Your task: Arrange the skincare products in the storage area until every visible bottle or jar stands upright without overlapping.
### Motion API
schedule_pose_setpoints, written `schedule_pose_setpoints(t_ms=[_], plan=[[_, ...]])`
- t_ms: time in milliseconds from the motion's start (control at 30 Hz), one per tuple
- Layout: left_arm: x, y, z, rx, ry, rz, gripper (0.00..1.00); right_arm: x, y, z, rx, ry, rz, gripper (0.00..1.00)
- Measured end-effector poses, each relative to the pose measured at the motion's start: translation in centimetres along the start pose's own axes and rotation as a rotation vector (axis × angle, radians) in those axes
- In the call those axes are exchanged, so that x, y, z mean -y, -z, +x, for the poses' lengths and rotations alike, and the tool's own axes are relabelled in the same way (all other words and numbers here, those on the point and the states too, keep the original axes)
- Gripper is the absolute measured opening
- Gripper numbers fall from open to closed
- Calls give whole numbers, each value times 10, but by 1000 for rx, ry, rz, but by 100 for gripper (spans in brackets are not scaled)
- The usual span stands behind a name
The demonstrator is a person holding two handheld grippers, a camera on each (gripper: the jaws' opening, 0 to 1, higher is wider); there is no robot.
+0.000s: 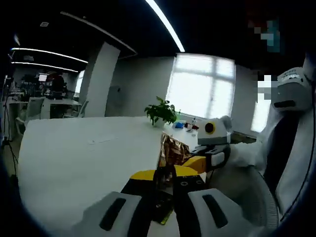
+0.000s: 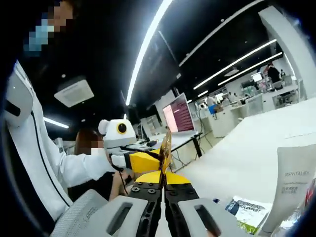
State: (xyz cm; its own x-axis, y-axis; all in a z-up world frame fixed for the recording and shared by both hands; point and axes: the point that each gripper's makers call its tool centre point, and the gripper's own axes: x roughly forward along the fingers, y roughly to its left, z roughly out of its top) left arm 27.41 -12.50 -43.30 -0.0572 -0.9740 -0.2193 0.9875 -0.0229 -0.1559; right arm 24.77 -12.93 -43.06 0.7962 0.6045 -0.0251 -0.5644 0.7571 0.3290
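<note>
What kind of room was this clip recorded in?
Most likely an open-plan office or lab: long ceiling light strips, rows of desks with monitors and a large white table with a potted plant by a bright window.

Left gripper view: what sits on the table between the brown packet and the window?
A potted plant, with small items beside it, stands between the packet and the window.

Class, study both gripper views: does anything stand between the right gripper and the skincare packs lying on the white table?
The right gripper is shut on a thin shiny sachet, and the left gripper grips the same sachet from the other side. The white pouch and printed pack lie on the table, off to one side; nothing else intervenes.
</note>
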Motion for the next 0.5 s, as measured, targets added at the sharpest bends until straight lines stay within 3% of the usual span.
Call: schedule_pose_setpoints(t_ms=[100, 267, 367, 433, 500], plan=[[9, 10, 0, -68, 74, 4, 23, 1, 10, 1, -56, 15, -75, 0], [7, 14, 0, -103, 102, 27, 28, -4, 22, 3, -115, -8, -127, 0], [9, 22, 3, -139, 128, 47, 18, -9, 37, 4, -190, -44, -155, 0], [17, 26, 3, -145, 183, 20, 12, -4, 47, 3, -236, -24, -179, 0], [14, 32, 3, -144, 175, -6, 6, -3, 48, 2, -233, -14, -148, 0]])
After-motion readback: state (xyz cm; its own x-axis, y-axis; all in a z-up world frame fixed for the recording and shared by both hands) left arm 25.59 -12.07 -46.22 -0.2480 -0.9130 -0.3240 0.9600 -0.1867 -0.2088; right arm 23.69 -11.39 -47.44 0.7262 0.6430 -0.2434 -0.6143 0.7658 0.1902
